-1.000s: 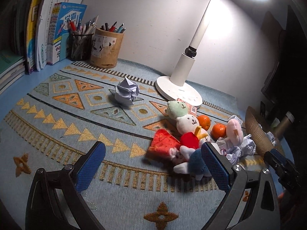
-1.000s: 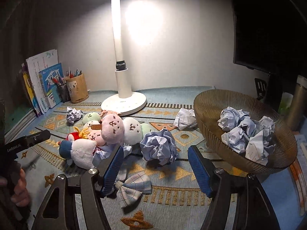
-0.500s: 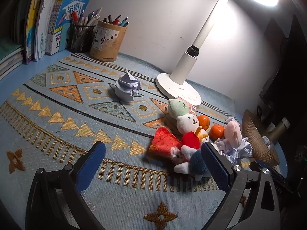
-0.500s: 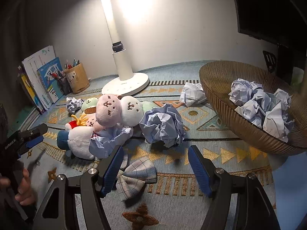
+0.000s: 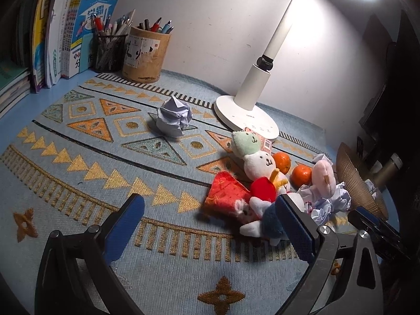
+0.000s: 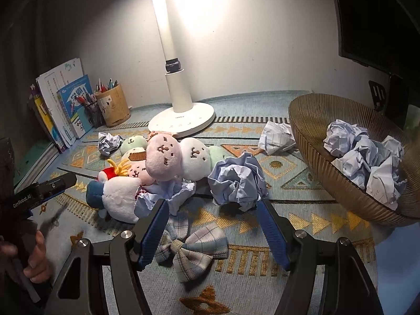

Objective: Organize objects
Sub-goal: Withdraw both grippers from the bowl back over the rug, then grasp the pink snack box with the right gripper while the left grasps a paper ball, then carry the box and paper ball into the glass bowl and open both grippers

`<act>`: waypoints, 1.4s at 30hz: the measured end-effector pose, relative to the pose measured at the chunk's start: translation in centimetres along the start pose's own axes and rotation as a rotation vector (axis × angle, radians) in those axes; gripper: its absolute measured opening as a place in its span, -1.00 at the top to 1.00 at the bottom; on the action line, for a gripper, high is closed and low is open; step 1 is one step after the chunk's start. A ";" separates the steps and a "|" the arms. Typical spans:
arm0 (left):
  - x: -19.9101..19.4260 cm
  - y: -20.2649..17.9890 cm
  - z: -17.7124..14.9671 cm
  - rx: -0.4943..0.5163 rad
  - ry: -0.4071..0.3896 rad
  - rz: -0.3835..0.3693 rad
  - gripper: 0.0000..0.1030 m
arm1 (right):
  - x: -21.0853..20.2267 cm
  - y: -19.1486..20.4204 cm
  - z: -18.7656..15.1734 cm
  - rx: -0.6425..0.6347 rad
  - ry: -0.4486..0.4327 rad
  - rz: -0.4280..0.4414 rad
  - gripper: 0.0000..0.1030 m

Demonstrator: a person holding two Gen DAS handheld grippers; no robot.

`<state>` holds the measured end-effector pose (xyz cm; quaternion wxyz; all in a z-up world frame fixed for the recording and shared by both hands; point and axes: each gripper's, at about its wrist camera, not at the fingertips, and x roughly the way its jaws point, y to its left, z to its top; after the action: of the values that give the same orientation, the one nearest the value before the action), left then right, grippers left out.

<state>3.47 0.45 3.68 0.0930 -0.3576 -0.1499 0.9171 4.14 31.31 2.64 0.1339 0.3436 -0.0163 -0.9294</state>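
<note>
Patterned mat (image 6: 302, 181): right gripper (image 6: 212, 225) (gaping, empty) just short of crumpled paper (image 6: 237, 181).

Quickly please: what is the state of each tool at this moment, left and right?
Left tool: open, holding nothing.
Right tool: open, holding nothing; the crumpled paper ball lies just ahead of it.

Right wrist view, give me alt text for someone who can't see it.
The open right gripper hovers over a patterned mat, aimed at a crumpled paper ball. A plaid bow lies below it, plush toys left, a wicker bowl of paper right.
</note>
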 end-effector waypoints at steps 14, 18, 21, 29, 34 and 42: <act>7.0 3.5 10.6 0.017 0.055 0.093 -0.91 | 11.4 5.9 13.0 0.172 0.326 0.119 -0.31; 9.9 4.3 10.6 0.022 0.111 0.082 -0.89 | 16.0 6.3 12.8 0.288 0.461 0.133 -0.31; 10.5 5.0 10.3 0.008 0.114 0.053 -0.87 | 18.1 6.9 13.0 0.322 0.491 0.104 -0.31; 11.0 4.3 9.9 0.047 0.127 0.046 -0.72 | 20.9 8.8 13.4 0.288 0.509 0.019 -0.31; 12.2 4.0 9.6 0.072 0.159 0.063 -0.33 | 21.9 9.5 12.8 0.231 0.493 -0.055 -0.14; 11.5 4.4 9.6 0.062 0.129 0.052 0.17 | 20.6 10.2 12.6 0.163 0.416 -0.044 -0.07</act>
<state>-11.72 -2.46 1.67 0.0895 -0.4165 -0.1059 0.8985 -16.51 15.31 0.46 0.0859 0.5378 -0.0557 -0.8368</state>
